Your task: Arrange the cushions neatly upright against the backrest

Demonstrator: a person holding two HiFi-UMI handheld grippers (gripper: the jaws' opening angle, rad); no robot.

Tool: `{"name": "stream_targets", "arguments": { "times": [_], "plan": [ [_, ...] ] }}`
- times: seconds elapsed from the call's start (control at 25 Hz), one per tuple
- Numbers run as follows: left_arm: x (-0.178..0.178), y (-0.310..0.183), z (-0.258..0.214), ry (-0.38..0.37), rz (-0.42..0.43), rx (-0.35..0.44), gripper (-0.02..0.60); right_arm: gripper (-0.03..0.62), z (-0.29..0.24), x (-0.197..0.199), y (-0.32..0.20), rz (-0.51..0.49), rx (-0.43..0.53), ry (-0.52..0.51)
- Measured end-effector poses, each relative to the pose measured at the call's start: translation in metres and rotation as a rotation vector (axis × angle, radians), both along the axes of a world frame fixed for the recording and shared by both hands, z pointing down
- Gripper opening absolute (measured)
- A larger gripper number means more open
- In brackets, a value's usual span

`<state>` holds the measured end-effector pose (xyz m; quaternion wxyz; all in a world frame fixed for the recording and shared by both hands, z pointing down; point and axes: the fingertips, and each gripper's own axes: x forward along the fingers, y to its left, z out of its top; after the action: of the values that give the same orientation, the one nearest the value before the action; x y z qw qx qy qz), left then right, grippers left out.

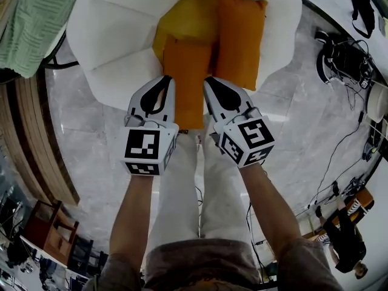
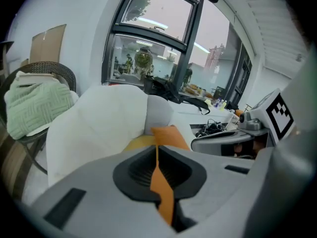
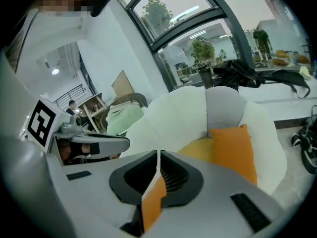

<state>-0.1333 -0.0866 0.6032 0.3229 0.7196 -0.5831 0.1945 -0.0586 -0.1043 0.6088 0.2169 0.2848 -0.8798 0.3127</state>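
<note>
Armchair (image 1: 115,35) seat filled by 3 cushions (image 1: 239,38), floor (image 1: 91,138) open both sides (cables (image 1: 339,152) right)

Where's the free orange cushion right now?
Head view, right of centre: the free orange cushion sits on the yellow seat pad of the white armchair, beside and just beyond the held orange cushion.

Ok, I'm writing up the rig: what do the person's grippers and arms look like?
Both the left gripper and right gripper have pale grey-white tapering bodies with a black teardrop-shaped inset on top. Each carries a cube of black-and-white square markers at its rear. The forearms are bare below short brownish sleeves.
</note>
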Motion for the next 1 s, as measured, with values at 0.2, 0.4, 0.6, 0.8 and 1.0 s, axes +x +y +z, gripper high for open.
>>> {"name": "stream_targets", "arguments": {
  "times": [0.2,0.4,0.6,0.8,1.0],
  "plan": [
    [-0.007,-0.018,0.024,0.007,-0.003,-0.063,0.080,0.050,0.026,-0.009,-0.016,-0.030,-0.041,0.013],
    [-0.015,-0.028,0.059,-0.011,-0.009,-0.134,0.138,0.148,0.066,-0.014,-0.028,-0.024,-0.169,0.013],
    [-0.019,-0.023,0.111,-0.004,-0.023,-0.263,0.160,0.163,0.119,-0.006,-0.024,0.009,-0.315,0.101],
    [-0.014,-0.011,0.153,-0.001,-0.005,-0.361,0.163,0.163,0.161,0.002,-0.013,0.020,-0.406,0.186],
    [-0.002,0.008,0.191,0.038,0.000,-0.461,0.178,0.163,0.197,0.014,0.001,0.043,-0.480,0.235]
  ]
}}
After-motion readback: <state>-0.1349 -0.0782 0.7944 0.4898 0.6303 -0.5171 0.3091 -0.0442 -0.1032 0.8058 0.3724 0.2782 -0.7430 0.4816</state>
